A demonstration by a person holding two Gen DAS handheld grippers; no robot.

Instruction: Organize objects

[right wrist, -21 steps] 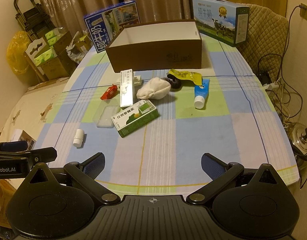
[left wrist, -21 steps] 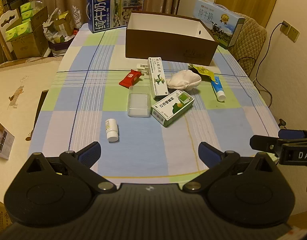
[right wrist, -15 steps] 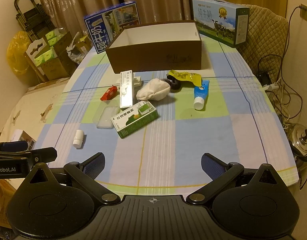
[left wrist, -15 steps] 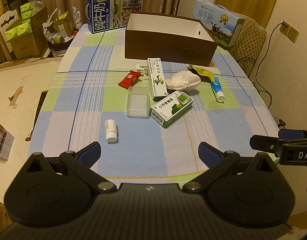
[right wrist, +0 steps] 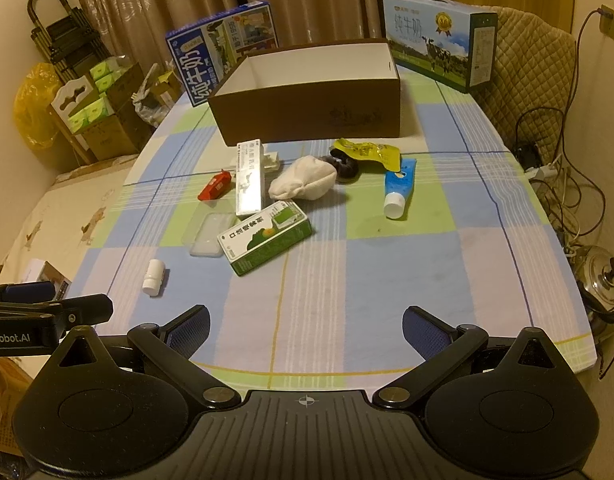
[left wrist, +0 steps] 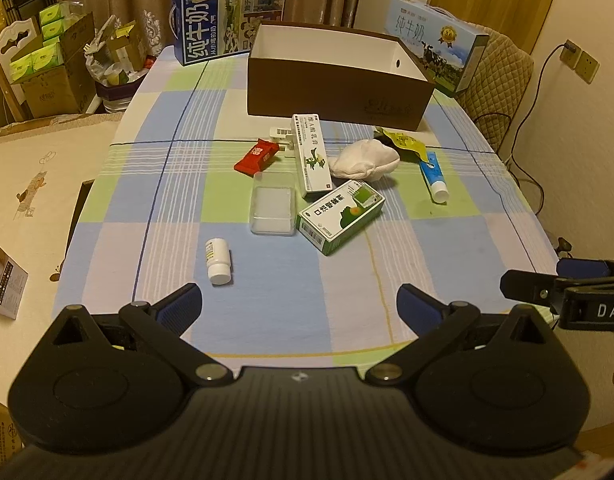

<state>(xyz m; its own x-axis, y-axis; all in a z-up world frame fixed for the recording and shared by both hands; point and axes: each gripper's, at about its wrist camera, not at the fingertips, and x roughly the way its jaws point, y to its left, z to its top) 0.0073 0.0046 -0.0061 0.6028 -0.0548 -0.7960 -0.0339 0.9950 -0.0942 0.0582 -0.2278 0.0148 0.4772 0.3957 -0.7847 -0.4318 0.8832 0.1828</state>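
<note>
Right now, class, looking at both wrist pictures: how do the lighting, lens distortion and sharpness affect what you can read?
Left wrist view: warm, dim yellow light; fisheye bends the table edges and darkens the corners; print on the green medicine box is sharp. Right wrist view: the same amber cast; soft shadow beside the white cloth bundle; the kettle glints at the curved edge.

tablecloth [left wrist: 179,200]: blue-green-white checks | box [left wrist: 335,92]: brown | packet [left wrist: 255,156]: red | tube [right wrist: 399,188]: blue
</note>
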